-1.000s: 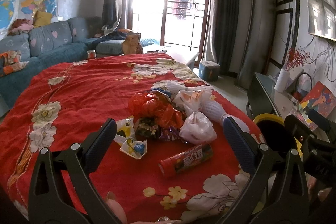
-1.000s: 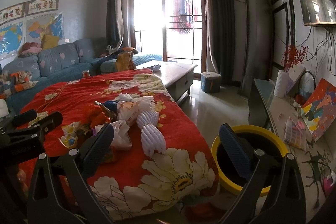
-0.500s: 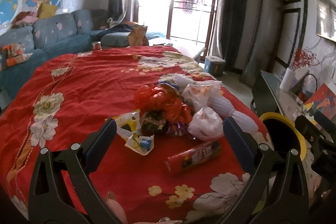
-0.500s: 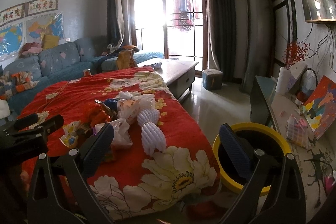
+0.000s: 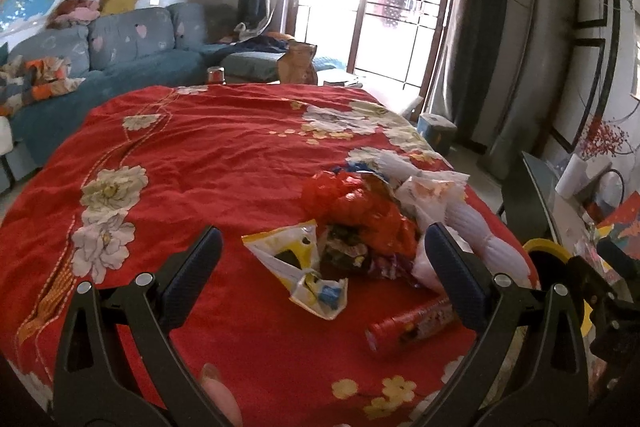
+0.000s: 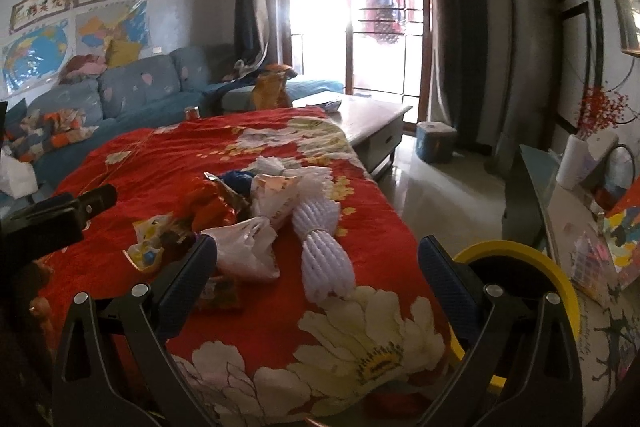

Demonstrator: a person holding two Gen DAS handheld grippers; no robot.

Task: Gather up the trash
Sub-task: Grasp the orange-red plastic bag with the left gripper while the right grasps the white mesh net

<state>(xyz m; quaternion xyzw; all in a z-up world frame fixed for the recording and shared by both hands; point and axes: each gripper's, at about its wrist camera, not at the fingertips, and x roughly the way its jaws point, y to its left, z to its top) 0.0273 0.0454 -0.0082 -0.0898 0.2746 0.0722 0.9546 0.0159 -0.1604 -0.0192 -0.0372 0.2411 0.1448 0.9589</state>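
A heap of trash lies on the red flowered tablecloth (image 5: 208, 163): a yellow-white torn wrapper (image 5: 298, 269), a red plastic bag (image 5: 352, 205), a red tube (image 5: 412, 323), a white plastic bag (image 6: 244, 251) and a white foam net sleeve (image 6: 326, 255). My left gripper (image 5: 324, 275) is open and empty, its fingers either side of the wrapper, above the cloth. My right gripper (image 6: 318, 275) is open and empty, above the table's right edge near the foam sleeve. A yellow-rimmed black bin (image 6: 516, 275) stands on the floor right of the table, also in the left wrist view (image 5: 552, 259).
A blue sofa (image 5: 120, 51) stands at the left, a coffee table (image 6: 372, 115) behind the red table. A glass TV stand (image 6: 560, 195) with clutter lines the right wall. A small blue stool (image 6: 434, 139) stands by the window.
My left gripper has moved forward and down towards the trash heap; the wrapper now sits between its fingers. The right gripper has barely moved.
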